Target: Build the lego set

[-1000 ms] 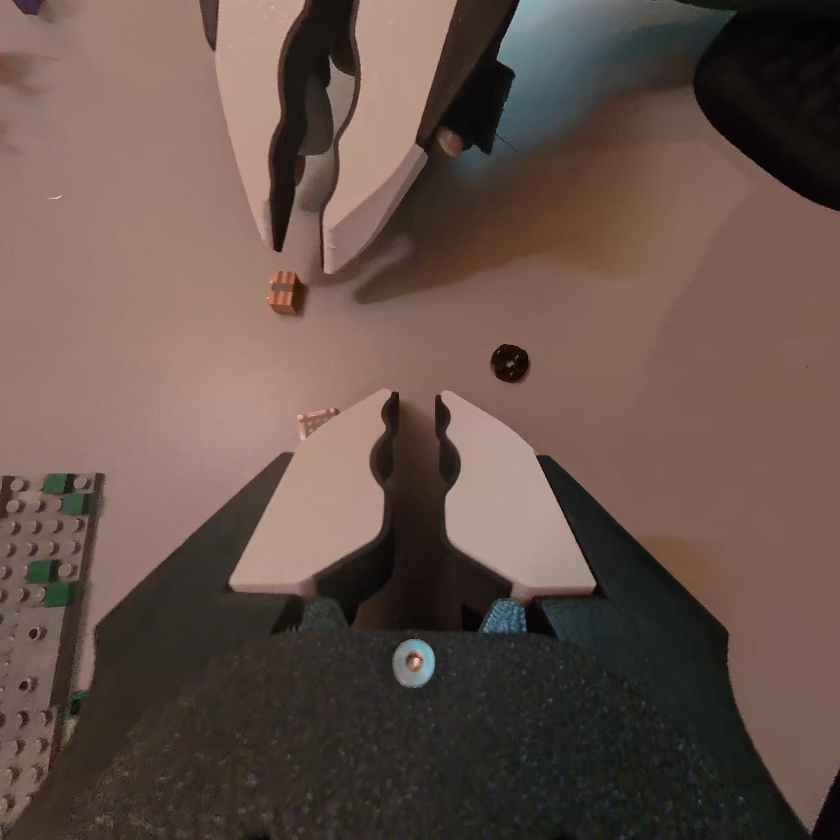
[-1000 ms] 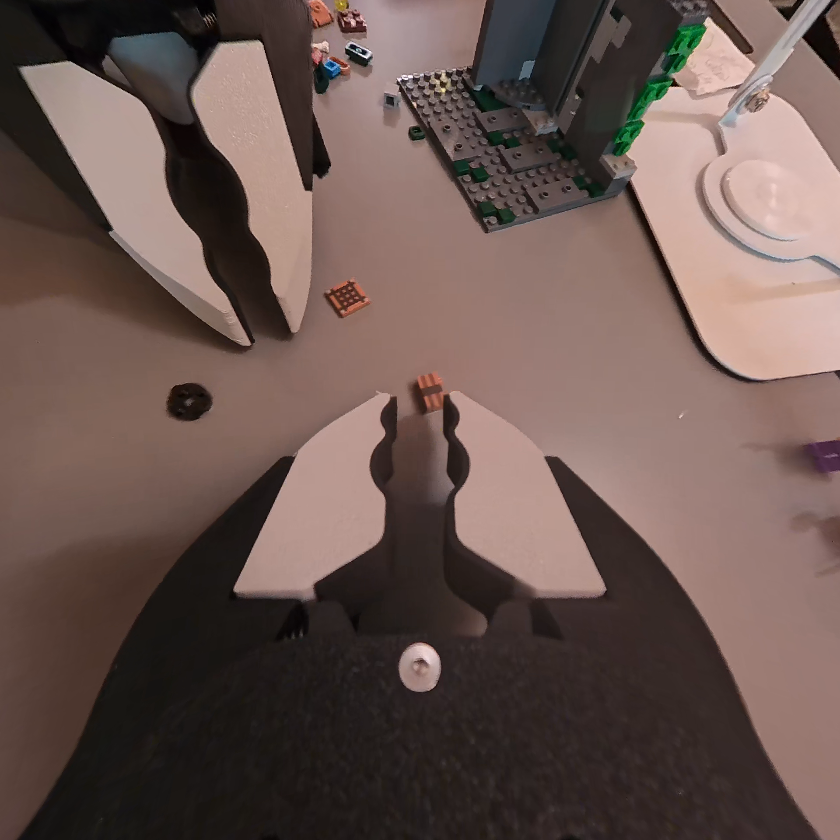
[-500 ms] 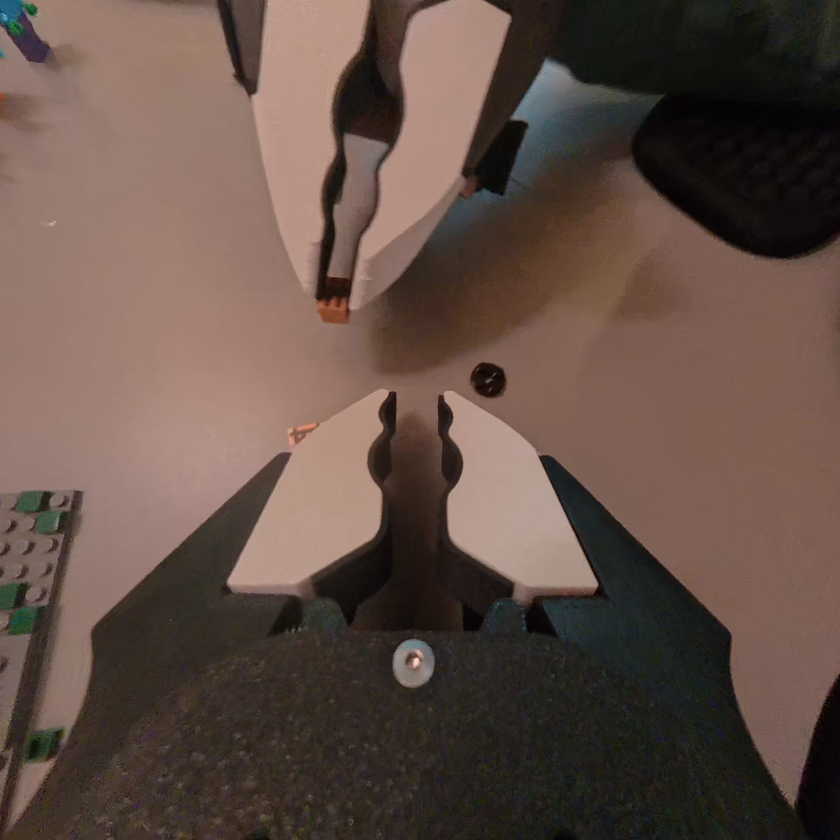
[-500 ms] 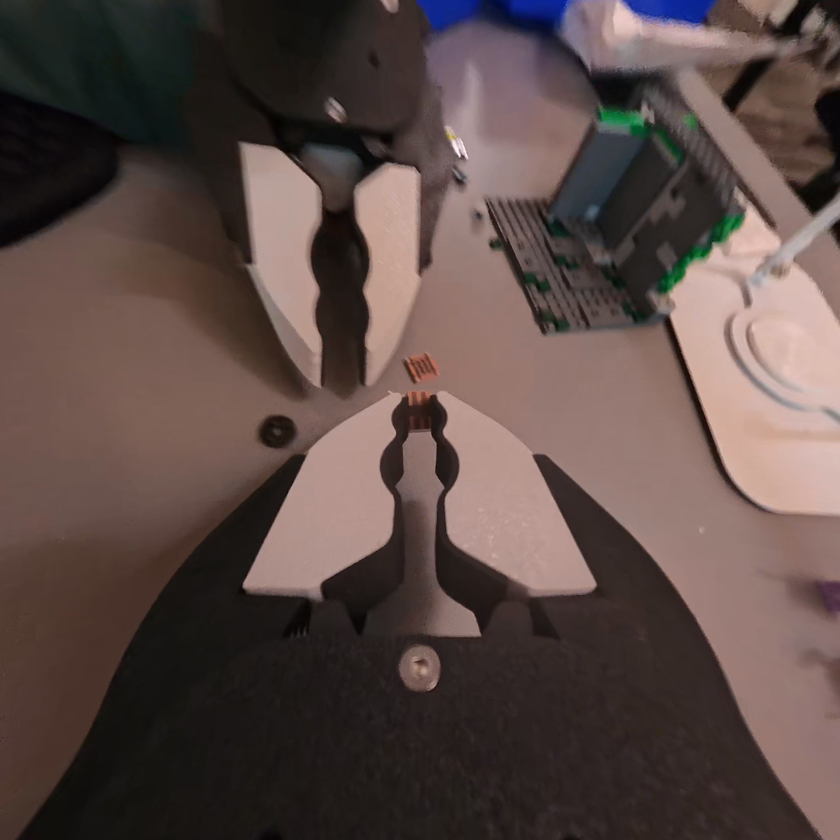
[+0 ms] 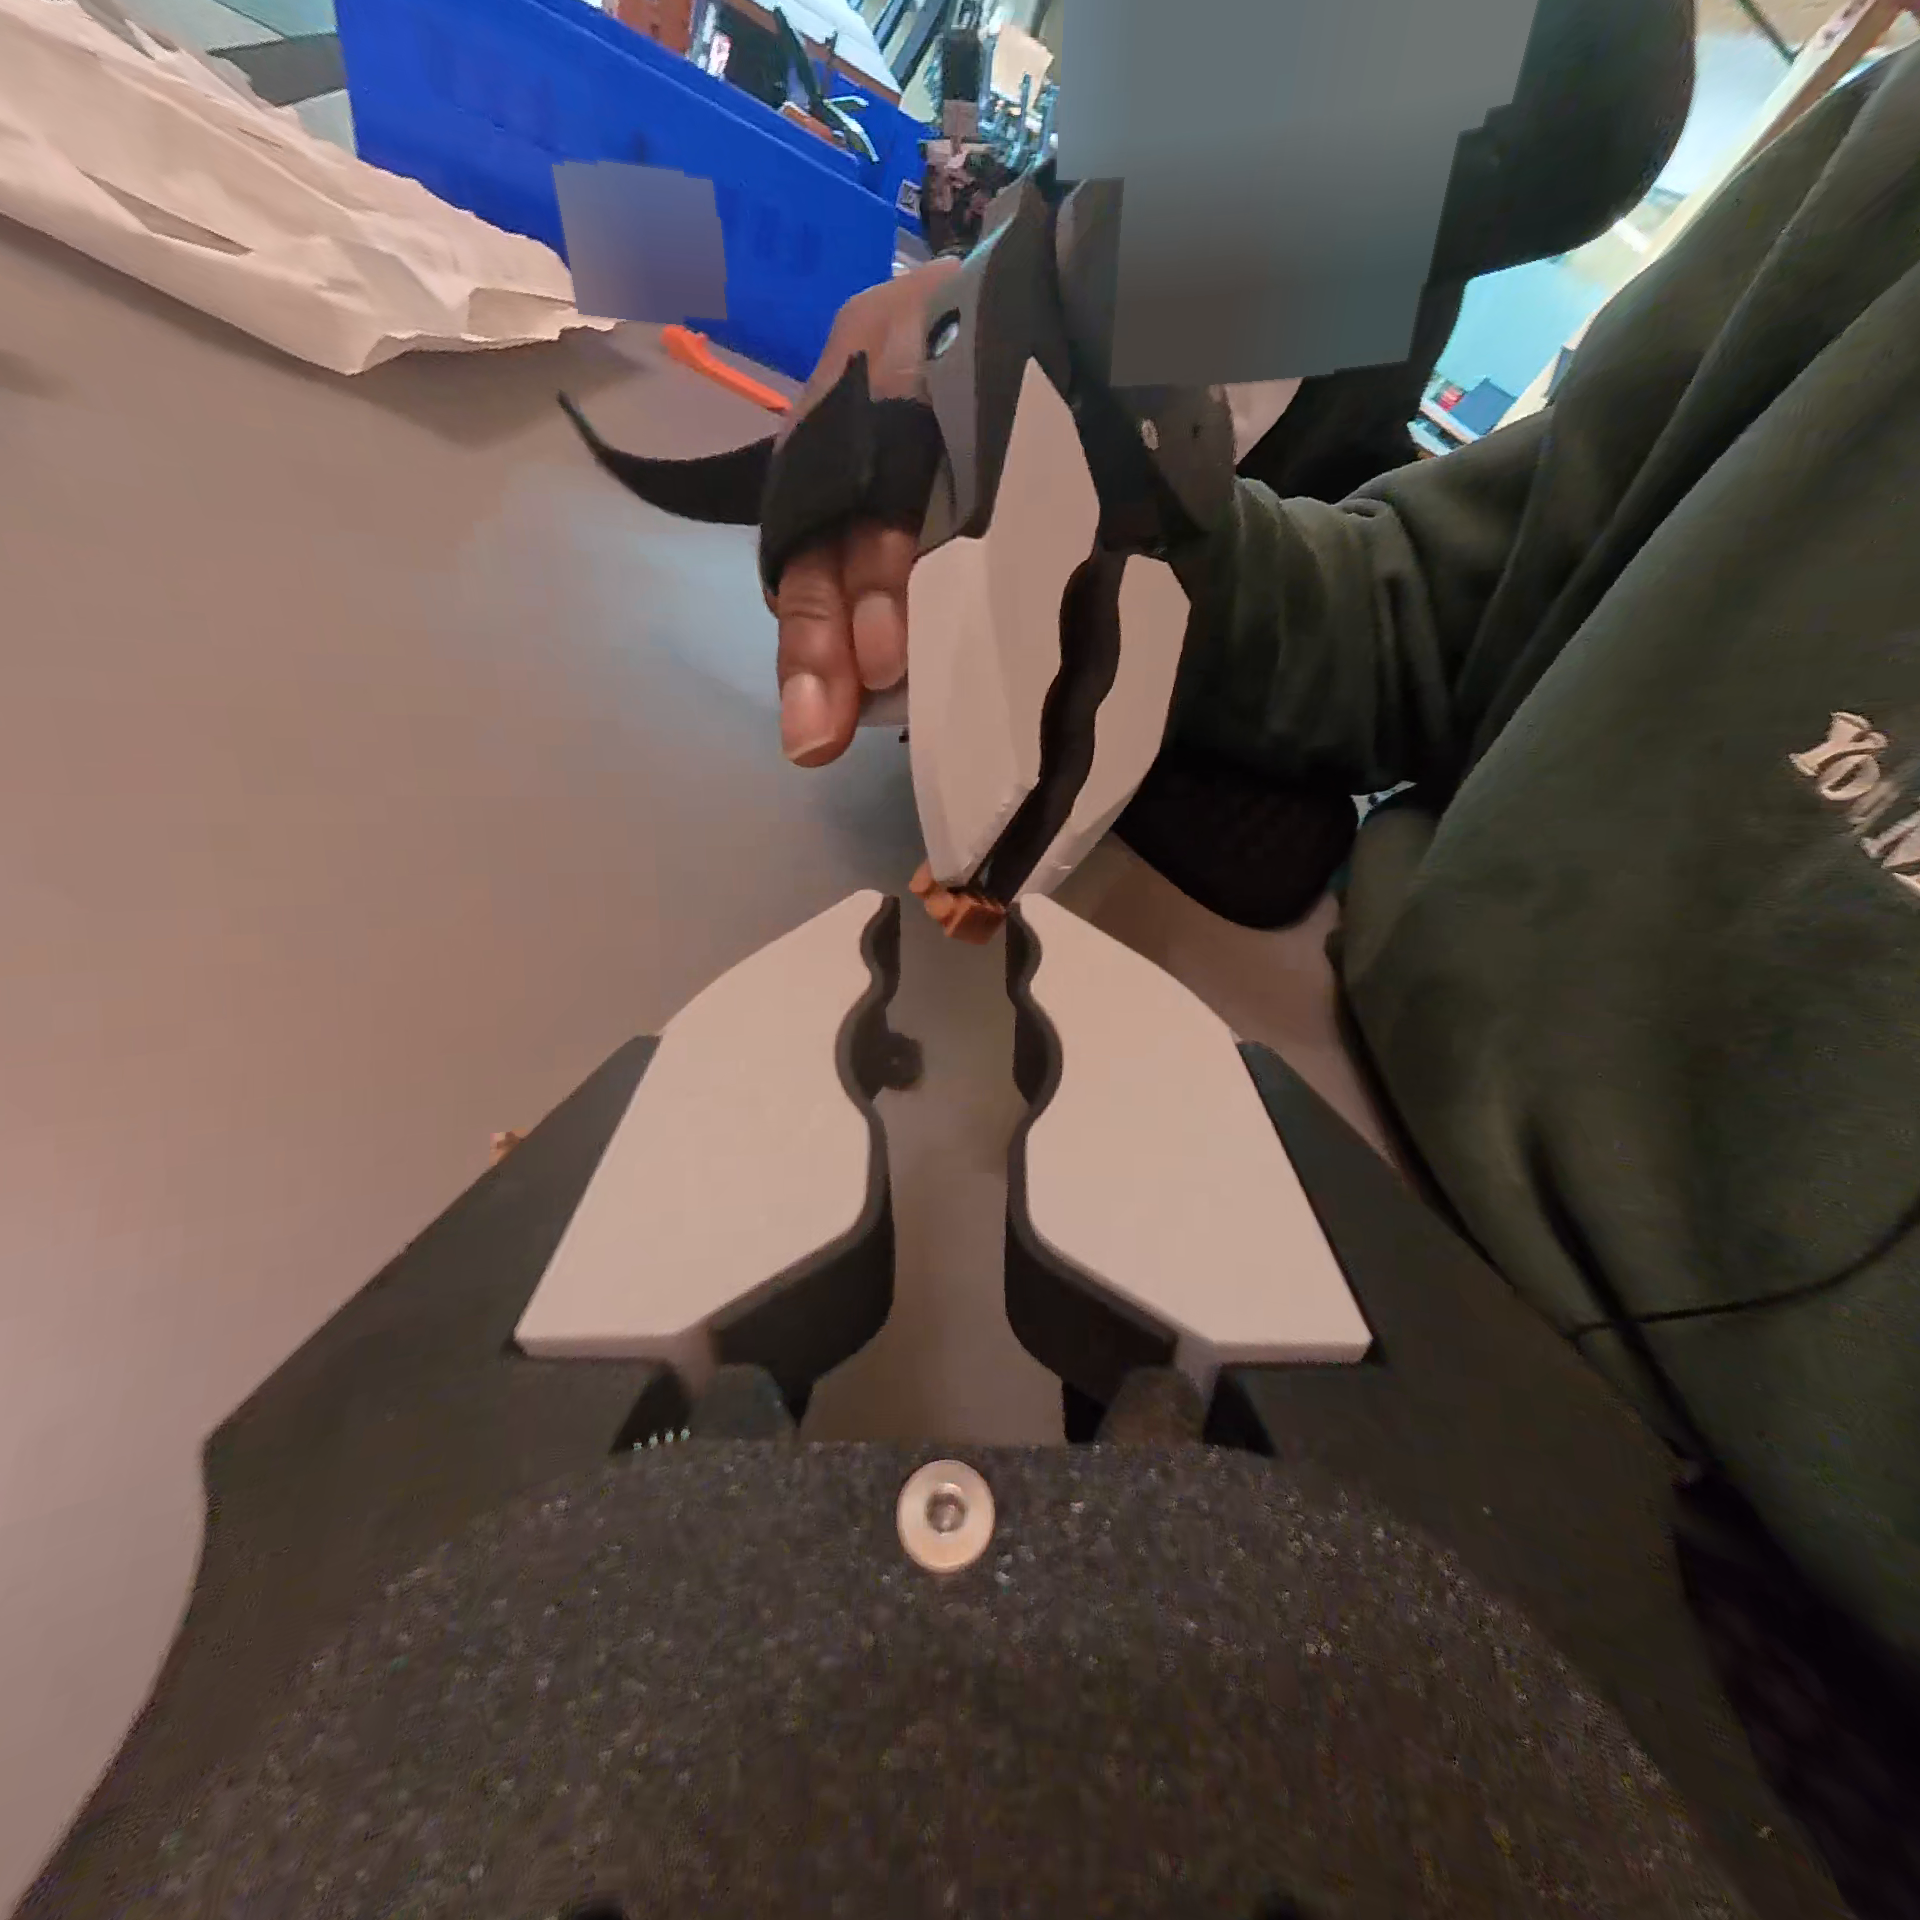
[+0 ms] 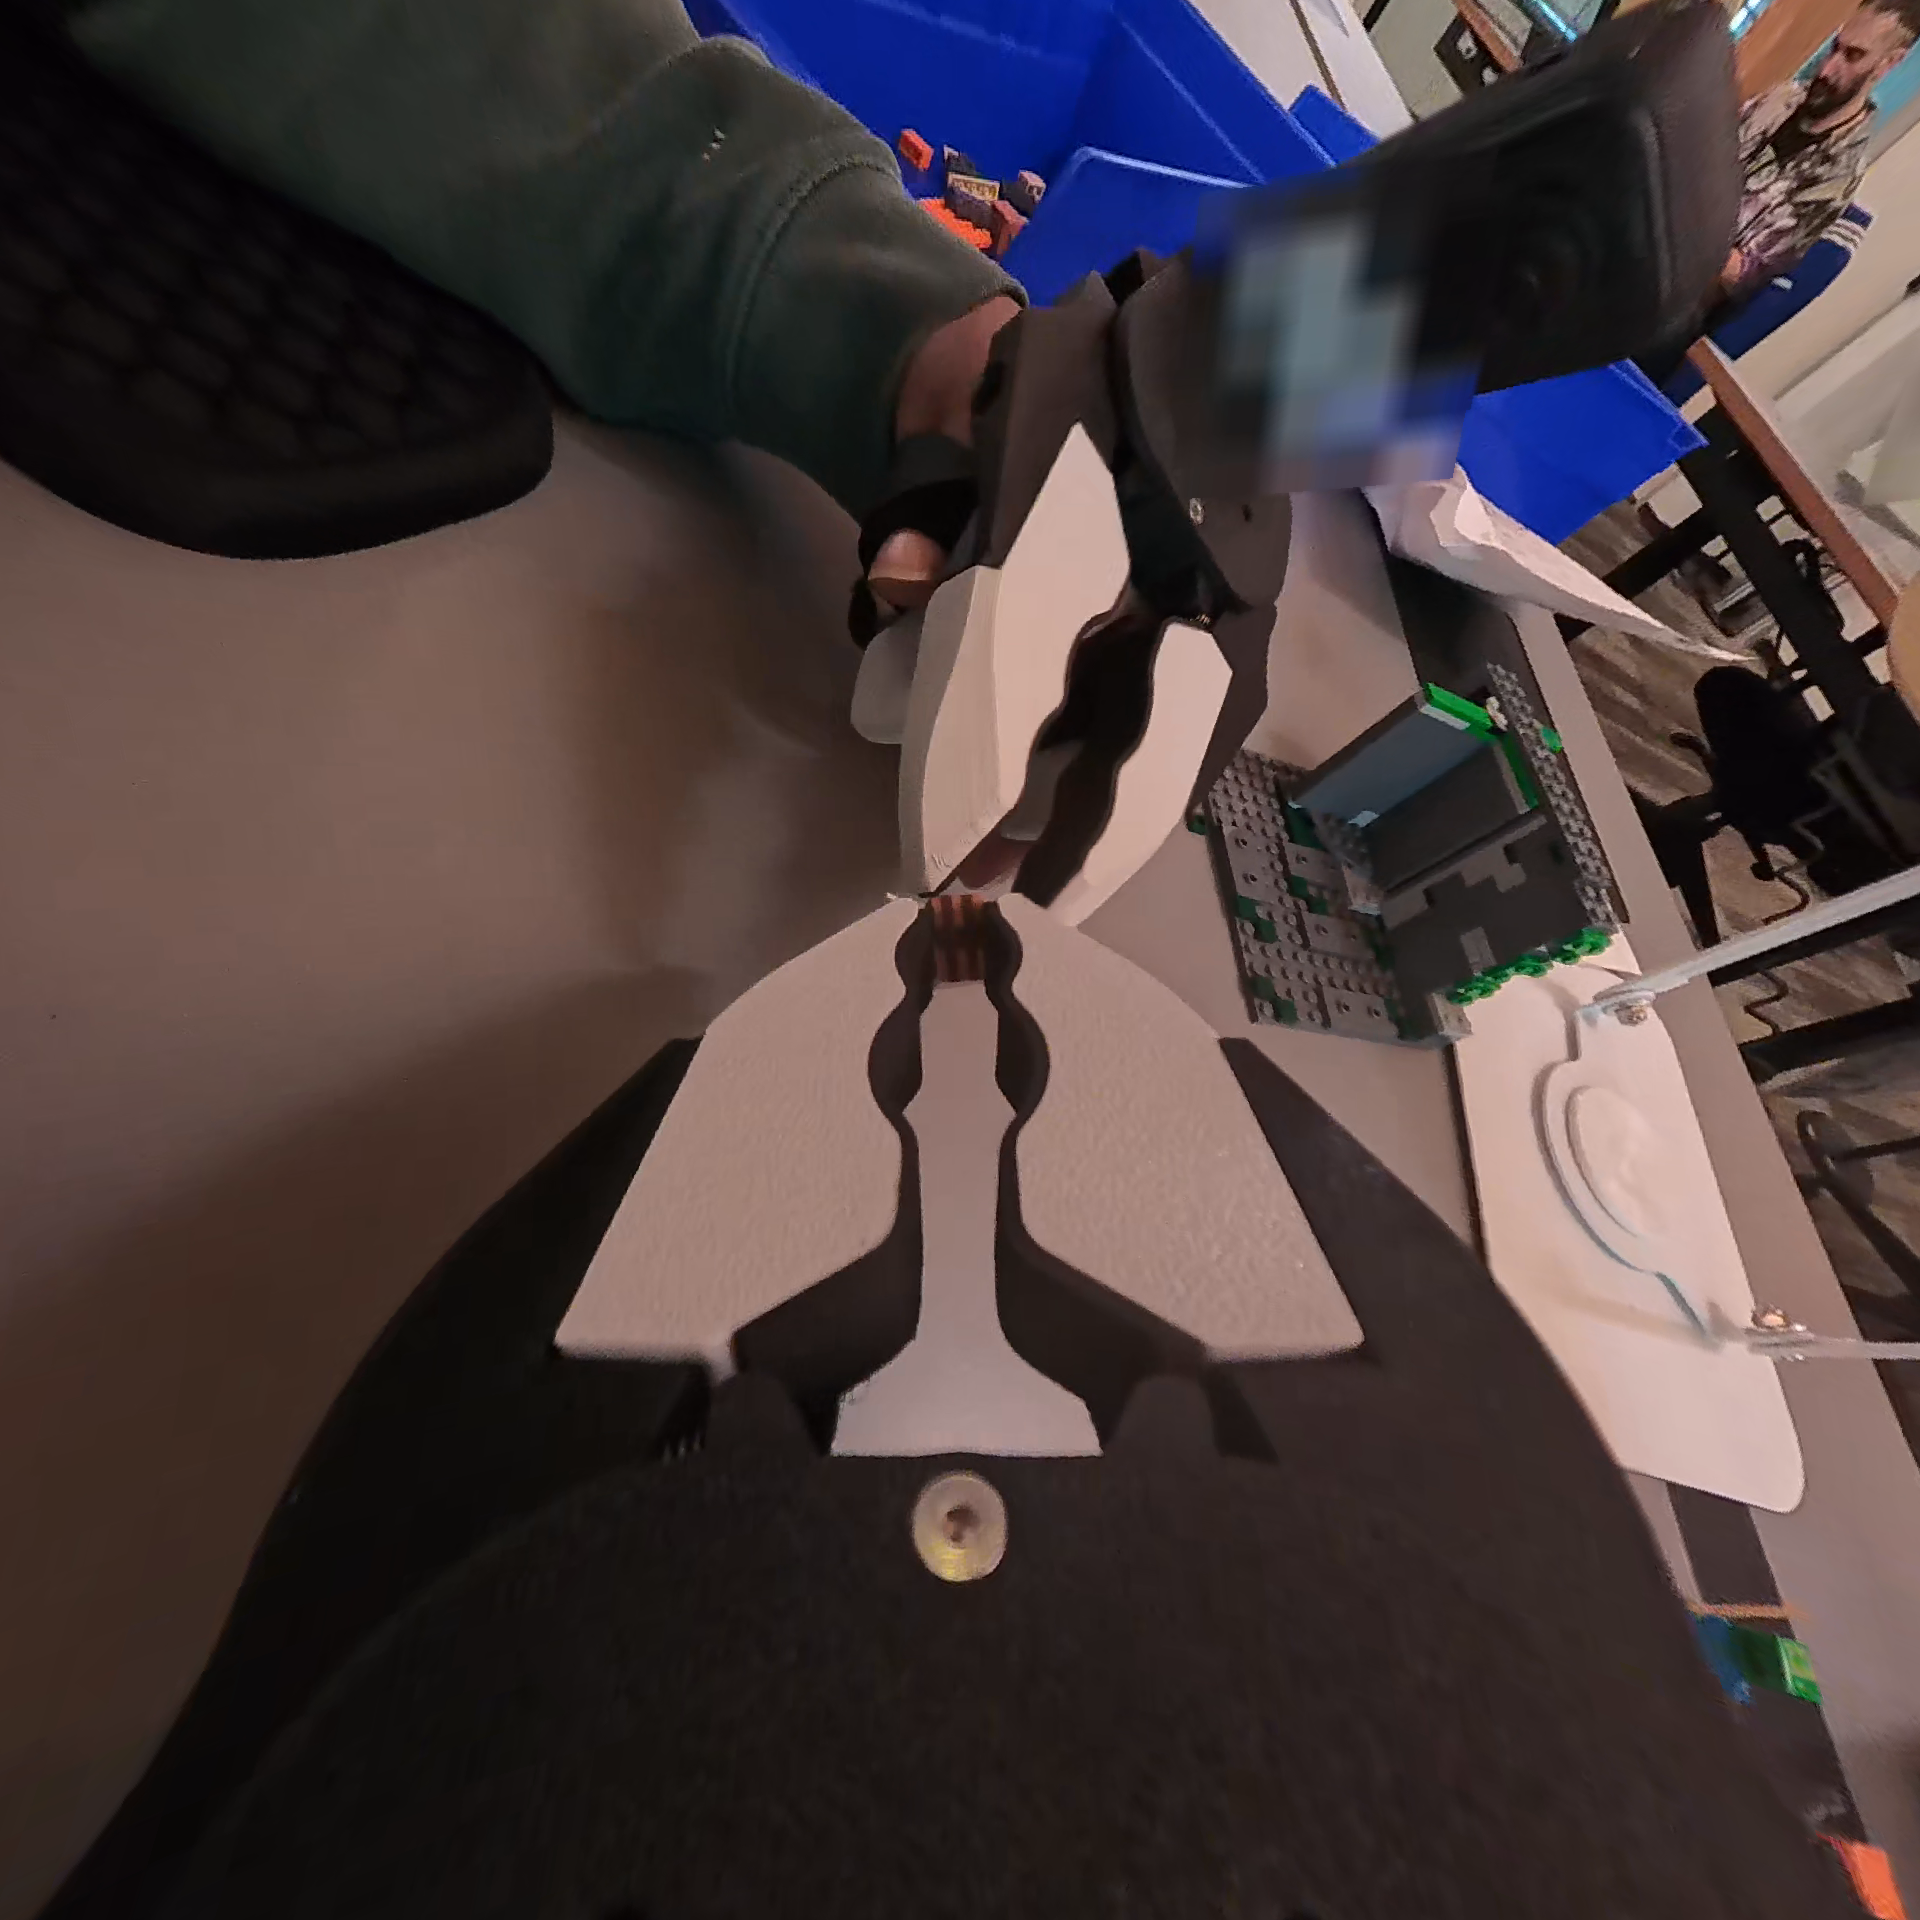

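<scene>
In the left wrist view, the left gripper (image 5: 945,920) fills the lower half of the frame, its pale fingers spread with a clear gap and nothing between them. Just above its tips, at the centre, the right gripper (image 5: 992,883) hangs tip-down, pinching a small brown lego piece (image 5: 961,914) at its very end. The piece sits right at the mouth of the spread fingers, which reads as a hand-over or a regrip in mid-air, so the brick can be turned to the right way up for pressing on. A hand (image 5: 831,644) shows beside the right gripper, left of centre, and a dark green sleeve (image 5: 1558,831) fills the right side. The grey table (image 5: 364,831) lies behind, with a blue bin (image 5: 623,125) at the top.

In the right wrist view, the right gripper (image 6: 958,914) rises from the bottom, pressed onto the brown ribbed piece (image 6: 956,940) at centre. The left gripper (image 6: 987,883) comes down from above with its tips almost touching the piece; whether they touch I cannot tell. The partly built lego model (image 6: 1403,883), grey with green trim, stands at the right of the frame, well apart, likely where the piece goes. A white mat (image 6: 1621,1299) lies at lower right.
</scene>
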`<state>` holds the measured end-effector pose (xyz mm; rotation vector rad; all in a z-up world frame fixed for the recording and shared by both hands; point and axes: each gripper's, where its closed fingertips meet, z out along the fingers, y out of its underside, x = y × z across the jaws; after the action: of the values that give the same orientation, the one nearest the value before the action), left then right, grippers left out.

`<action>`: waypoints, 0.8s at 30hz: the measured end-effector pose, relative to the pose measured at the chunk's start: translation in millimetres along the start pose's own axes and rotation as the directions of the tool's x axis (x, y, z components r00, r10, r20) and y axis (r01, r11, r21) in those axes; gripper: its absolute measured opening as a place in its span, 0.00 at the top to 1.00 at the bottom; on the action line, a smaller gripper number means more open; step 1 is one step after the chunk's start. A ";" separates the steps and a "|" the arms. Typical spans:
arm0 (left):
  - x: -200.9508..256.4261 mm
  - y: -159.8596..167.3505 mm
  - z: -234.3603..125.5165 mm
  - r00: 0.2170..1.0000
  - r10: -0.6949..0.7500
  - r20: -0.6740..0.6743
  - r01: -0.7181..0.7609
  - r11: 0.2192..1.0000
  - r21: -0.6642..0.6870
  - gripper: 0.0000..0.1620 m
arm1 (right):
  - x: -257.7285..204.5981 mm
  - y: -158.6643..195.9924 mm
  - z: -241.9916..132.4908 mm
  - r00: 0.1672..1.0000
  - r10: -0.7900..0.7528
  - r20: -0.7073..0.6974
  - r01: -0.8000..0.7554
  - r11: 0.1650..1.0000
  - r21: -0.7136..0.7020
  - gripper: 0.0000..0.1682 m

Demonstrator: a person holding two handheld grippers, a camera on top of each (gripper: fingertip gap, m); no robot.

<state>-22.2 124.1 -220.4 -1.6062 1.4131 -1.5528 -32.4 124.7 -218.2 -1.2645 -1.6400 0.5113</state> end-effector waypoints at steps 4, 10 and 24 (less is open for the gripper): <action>3.4 -1.5 -0.4 0.999 -0.025 -0.027 0.025 1.000 0.007 0.92 | 1.0 -1.3 -0.4 0.999 -0.035 -0.019 0.035 0.999 -0.014 0.95; 0.4 -7.1 -3.5 0.987 -0.146 -0.066 0.149 0.987 0.052 0.91 | 4.0 -1.4 1.9 0.988 -0.136 -0.072 0.131 0.989 -0.069 0.95; -28.2 -4.8 -9.1 0.949 0.081 0.304 -0.054 0.994 -0.096 0.96 | 20.9 16.6 -6.7 0.952 0.305 -0.030 -0.306 0.952 -0.017 0.88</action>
<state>-23.9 153.6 -225.8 -1.7425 1.3607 -1.1549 -18.2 148.3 -219.2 -1.5462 -1.4362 0.6629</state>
